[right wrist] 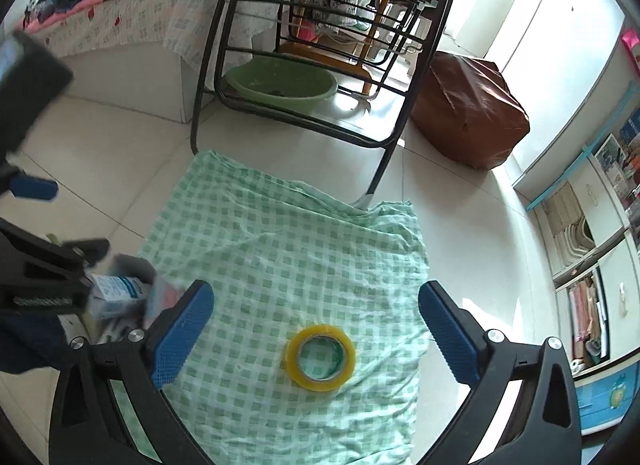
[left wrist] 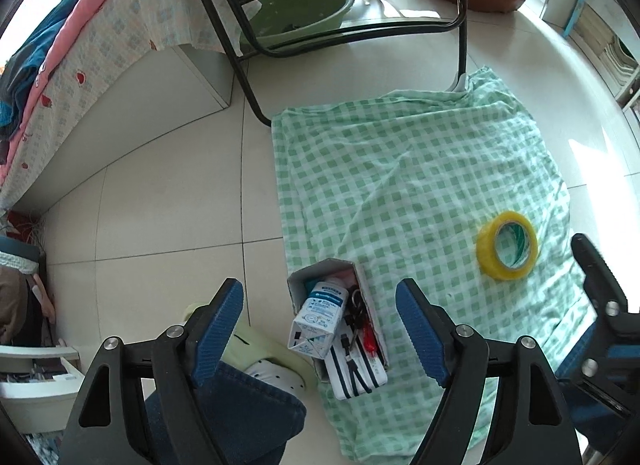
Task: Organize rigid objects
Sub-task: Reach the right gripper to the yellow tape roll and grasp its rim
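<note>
A yellow tape roll [left wrist: 507,246] lies flat on a green checked cloth [left wrist: 400,169] spread on the floor. It also shows in the right wrist view [right wrist: 320,358]. My right gripper [right wrist: 316,305] is open and empty, above the roll with its blue pads either side. A grey box [left wrist: 340,317] at the cloth's left edge holds a white carton, a striped pouch, a red pen and dark small items. My left gripper [left wrist: 320,301] is open and empty above the box. The box is partly hidden in the right wrist view [right wrist: 132,289].
A black metal rack [right wrist: 320,45] stands behind the cloth with a green basin [right wrist: 280,83] under it. A brown bag [right wrist: 468,113] sits at the right, shelves [right wrist: 592,265] further right. A bed [left wrist: 60,85] runs along the left. A person's jeans leg and white shoe [left wrist: 276,375] are beside the box.
</note>
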`<state>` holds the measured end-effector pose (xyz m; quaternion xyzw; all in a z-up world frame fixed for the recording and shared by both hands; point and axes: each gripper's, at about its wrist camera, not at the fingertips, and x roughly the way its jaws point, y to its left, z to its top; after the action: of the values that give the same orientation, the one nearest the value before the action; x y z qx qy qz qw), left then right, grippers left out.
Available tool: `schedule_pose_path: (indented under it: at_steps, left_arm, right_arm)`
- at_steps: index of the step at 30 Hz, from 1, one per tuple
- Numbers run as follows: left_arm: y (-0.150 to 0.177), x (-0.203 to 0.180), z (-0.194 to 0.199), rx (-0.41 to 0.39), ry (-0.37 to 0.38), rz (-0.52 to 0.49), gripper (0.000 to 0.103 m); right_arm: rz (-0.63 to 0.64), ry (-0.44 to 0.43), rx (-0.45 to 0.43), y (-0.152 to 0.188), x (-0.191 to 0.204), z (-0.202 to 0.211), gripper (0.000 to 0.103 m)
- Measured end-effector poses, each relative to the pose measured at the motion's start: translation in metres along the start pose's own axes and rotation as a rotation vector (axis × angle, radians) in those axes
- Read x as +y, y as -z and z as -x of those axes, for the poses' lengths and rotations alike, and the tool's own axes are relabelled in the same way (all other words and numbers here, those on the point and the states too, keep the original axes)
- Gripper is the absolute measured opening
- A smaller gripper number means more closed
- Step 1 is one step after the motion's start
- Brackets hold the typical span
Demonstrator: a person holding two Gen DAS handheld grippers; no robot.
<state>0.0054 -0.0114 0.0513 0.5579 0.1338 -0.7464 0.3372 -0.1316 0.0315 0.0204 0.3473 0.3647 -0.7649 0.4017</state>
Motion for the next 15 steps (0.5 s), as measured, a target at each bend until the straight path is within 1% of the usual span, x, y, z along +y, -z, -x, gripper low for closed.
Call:
schedule_pose_path:
  at_steps: [3,5,6,8,11,13,15]
  left_arm:
    - [-0.001,-0.001,0.007,-0.016,0.006,0.004,0.078]
    - [-0.004,0.0,0.01,-0.026,0.01,0.008,0.078]
    - [-0.004,0.0,0.012,-0.029,0.011,0.011,0.078]
    - [-0.006,0.002,0.013,-0.026,0.021,0.018,0.078]
    - [-0.008,0.004,0.014,-0.021,0.038,0.028,0.078]
    - [-0.009,0.005,0.011,-0.01,0.028,0.03,0.078]
    - [-0.01,0.005,0.006,0.012,0.034,0.036,0.078]
  right_arm:
    - [0.065,0.091,0.075,0.013,-0.001,-0.028,0.102]
    - [0.073,0.12,0.158,0.027,-0.005,-0.05,0.102]
    - [0.062,0.113,0.198,0.034,-0.009,-0.059,0.102]
    - [0.022,0.072,0.282,0.049,-0.017,-0.077,0.102]
    - [-0.036,0.025,0.385,0.066,-0.028,-0.103,0.102]
    - [-0.07,0.007,0.427,0.073,-0.033,-0.118,0.102]
    - [-0.115,-0.005,0.475,0.082,-0.039,-0.138,0.102]
